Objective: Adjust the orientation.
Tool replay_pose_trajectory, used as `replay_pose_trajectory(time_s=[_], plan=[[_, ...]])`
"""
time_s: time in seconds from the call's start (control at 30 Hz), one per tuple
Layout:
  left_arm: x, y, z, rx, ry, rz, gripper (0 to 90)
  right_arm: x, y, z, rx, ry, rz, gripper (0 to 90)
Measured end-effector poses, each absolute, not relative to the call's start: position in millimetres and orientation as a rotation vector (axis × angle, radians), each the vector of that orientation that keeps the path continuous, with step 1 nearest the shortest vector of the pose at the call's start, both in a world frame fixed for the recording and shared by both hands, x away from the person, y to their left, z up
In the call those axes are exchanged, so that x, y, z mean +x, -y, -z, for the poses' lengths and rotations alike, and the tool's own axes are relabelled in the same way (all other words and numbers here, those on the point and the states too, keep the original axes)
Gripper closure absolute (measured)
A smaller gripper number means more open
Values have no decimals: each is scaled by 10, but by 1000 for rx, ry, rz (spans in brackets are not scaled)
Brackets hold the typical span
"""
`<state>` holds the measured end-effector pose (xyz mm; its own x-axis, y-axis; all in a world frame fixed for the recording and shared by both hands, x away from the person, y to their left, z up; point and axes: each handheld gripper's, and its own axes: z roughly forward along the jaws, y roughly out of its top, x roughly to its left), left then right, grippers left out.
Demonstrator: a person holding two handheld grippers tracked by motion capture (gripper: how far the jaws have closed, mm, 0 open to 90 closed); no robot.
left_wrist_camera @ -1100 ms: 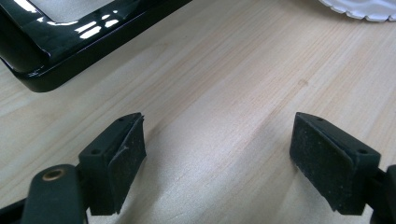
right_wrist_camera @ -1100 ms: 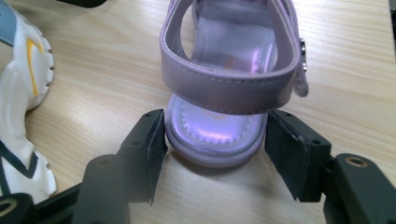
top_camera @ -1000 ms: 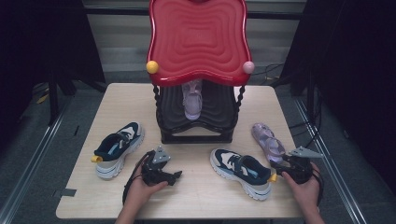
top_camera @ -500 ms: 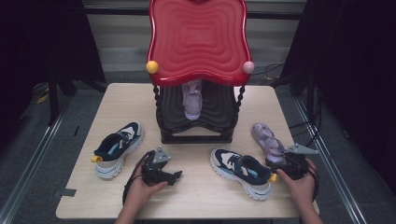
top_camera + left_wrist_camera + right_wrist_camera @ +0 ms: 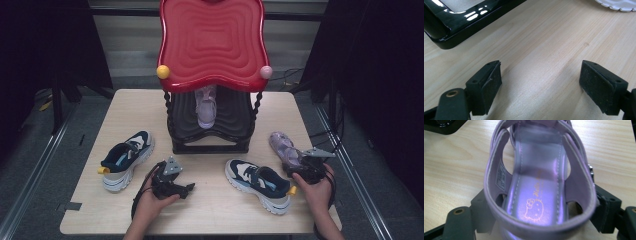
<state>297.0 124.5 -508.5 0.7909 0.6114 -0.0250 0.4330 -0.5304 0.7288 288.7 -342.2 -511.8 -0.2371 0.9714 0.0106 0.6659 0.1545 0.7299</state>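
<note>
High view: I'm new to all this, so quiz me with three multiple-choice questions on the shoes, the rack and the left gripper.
1. Where does the rack hold its sandal?
A. on the red top
B. on the black lower shelf
C. hung from a knob

2. How many sneakers lie on the table?
A. one
B. two
C. four

3. How is the left gripper?
A. open
B. shut on a sneaker
C. shut on a sandal

Answers:
1 B, the sandal sits under the red top on the black shelf.
2 B, one sneaker lies on each side, in front of the rack.
3 A, bare table shows between its pads.
</note>
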Motion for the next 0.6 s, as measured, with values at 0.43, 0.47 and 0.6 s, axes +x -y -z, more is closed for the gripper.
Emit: replay_pose_trajectory(time_s=[0.43, 0.47, 0.6], plan=[[2970, -1246, 5086, 2215, -770, -300, 175, 2907, 3380, 5114, 1556, -1947, -873, 332], [2970, -1246, 5086, 2215, -770, -301, 176, 2907, 3379, 5113, 1557, -1945, -875, 336], [2970, -1245, 5086, 2215, -770, -300, 175, 2905, 3379, 5112, 1561, -1943, -873, 342]])
